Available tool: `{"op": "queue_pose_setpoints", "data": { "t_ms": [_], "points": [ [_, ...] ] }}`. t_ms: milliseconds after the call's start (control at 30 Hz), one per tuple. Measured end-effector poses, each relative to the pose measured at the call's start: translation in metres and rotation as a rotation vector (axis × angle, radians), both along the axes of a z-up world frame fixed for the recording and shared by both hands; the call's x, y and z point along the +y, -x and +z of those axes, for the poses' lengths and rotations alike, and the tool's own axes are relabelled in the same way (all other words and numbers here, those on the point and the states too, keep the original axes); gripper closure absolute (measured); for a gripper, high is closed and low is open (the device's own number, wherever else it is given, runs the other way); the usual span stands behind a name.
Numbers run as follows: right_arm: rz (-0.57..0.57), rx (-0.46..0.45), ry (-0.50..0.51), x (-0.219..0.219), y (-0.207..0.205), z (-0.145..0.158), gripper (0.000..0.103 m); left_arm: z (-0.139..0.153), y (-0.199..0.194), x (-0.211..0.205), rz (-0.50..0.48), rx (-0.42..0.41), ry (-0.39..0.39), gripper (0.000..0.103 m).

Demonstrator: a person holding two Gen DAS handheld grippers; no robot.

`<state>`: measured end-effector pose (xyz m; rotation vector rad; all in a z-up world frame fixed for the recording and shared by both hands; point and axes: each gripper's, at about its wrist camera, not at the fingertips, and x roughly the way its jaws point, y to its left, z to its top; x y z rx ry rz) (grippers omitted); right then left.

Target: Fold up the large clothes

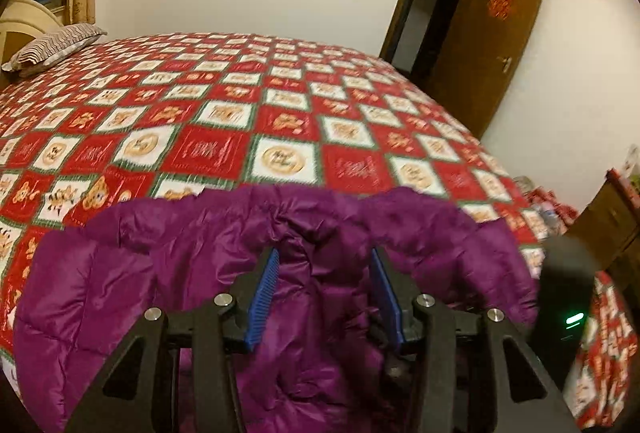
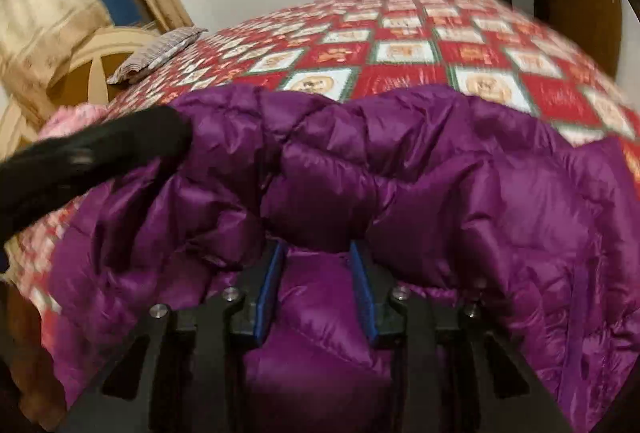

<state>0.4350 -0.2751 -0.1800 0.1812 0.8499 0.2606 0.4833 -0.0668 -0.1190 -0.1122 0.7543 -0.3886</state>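
A shiny purple quilted jacket (image 1: 120, 273) (image 2: 480, 193) lies bunched at the near edge of the bed. My left gripper (image 1: 324, 253) stands over it with its blue pads apart; loose jacket fabric puffs up between them without being pinched. My right gripper (image 2: 318, 247) has its pads closed in on a thick fold of the same jacket, which fills the gap and bulges over the tips. The right gripper's black body, with a green light, shows at the right of the left wrist view. A blurred black shape (image 2: 100, 149), the other gripper, touches the jacket's left side.
The bed is covered by a red, white and green patchwork quilt (image 1: 280, 105) (image 2: 400, 73). A striped pillow (image 1: 56, 47) (image 2: 160, 53) lies by the cream headboard at far left. An open brown door (image 1: 492, 45) and a wooden cabinet (image 1: 608, 221) stand to the right.
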Motion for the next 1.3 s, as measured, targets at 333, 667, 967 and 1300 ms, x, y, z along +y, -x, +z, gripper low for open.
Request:
{"op": "queue_pose_setpoints", "data": {
  "t_ms": [333,667,967,1300],
  "points": [
    [-0.035,-0.073,0.013,-0.021,0.027,0.033,0.07,-0.056,-0.013,0.022,0.098,0.075,0.001,0.055],
    [-0.07,-0.029,0.209,-0.039,0.038,0.007,0.074,-0.056,-0.01,0.004,0.107,0.047,-0.123,0.053],
    [-0.087,-0.043,0.242,-0.034,0.038,0.008,0.072,-0.05,-0.008,0.002,0.103,0.06,-0.149,0.052],
    [-0.096,-0.194,0.06,-0.062,0.148,0.096,0.025,0.002,0.104,0.05,-0.08,-0.028,-0.045,0.043]
  ]
}}
